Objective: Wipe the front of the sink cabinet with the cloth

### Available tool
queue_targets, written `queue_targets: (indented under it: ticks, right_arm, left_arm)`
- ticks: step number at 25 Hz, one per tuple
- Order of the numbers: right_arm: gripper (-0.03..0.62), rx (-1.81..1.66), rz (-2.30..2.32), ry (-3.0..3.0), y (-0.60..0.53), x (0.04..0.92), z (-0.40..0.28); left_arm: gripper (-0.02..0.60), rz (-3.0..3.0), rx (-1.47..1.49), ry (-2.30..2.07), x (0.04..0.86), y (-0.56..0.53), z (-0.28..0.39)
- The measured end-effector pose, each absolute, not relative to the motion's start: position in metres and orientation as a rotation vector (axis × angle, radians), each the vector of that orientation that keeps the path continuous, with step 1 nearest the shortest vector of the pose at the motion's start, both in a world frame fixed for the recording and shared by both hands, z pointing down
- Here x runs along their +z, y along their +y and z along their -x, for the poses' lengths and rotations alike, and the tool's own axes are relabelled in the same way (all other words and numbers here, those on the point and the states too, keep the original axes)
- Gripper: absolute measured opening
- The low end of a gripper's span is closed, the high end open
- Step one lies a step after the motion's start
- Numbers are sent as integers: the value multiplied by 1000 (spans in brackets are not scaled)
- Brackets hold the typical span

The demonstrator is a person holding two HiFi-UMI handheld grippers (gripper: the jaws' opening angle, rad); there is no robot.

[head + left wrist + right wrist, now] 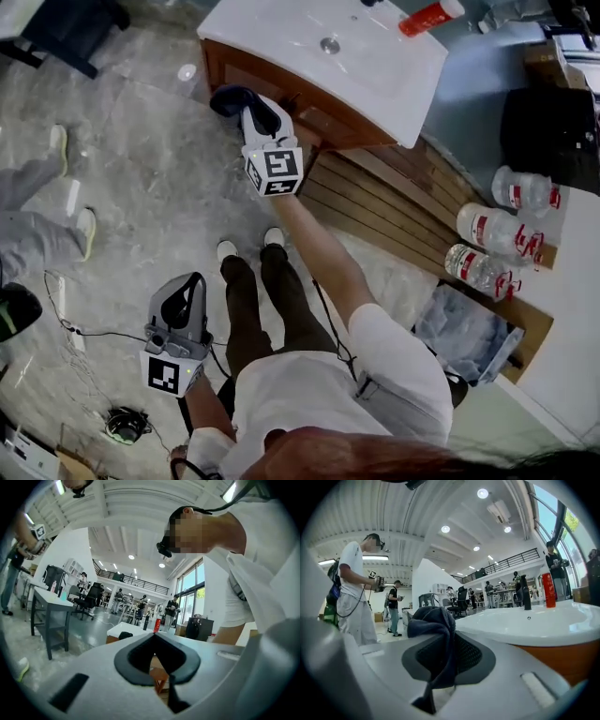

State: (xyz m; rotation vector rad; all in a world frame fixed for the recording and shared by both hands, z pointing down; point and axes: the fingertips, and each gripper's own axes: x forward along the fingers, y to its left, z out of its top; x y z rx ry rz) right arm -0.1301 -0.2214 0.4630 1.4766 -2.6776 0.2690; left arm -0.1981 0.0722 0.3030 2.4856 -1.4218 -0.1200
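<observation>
Clamping the dark cloth (pixel 433 620) by a small bunched fold just beside the wooden front of the sink cabinet (pixel 328 120), the right gripper (pixel 246 105) is probably risking having it dragged loose once rubbing starts, while the left gripper (pixel 187 286) is hanging closed and empty, well apart.

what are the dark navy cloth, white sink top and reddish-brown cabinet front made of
Dark navy cloth: soft matte fabric, it bunches in folds in the right gripper. White sink top: smooth and glossy, likely ceramic or resin. Reddish-brown cabinet front: probably wood or veneer, going by colour alone.
</observation>
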Motion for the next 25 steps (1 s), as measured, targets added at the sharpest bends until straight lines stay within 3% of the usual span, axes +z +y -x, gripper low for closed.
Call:
queue_targets:
  ticks: [6, 12, 19, 25]
  right_arm:
    - [52, 292, -1549, -2602, -294, 552, 186]
    - [51, 281, -1654, -2584, -350, 575, 226]
    - [58, 286, -1761, -2553, -365, 573, 216]
    - [60, 291, -1856, -2507, -342, 576, 152]
  left_arm:
    - [2, -2352, -98, -1446, 387, 81, 244]
    - [2, -2260, -61, -1455, 446, 98, 274]
    - [2, -2254, -59, -1420, 463, 97, 277]
    - [1, -2308, -60, -1361, 467, 87, 265]
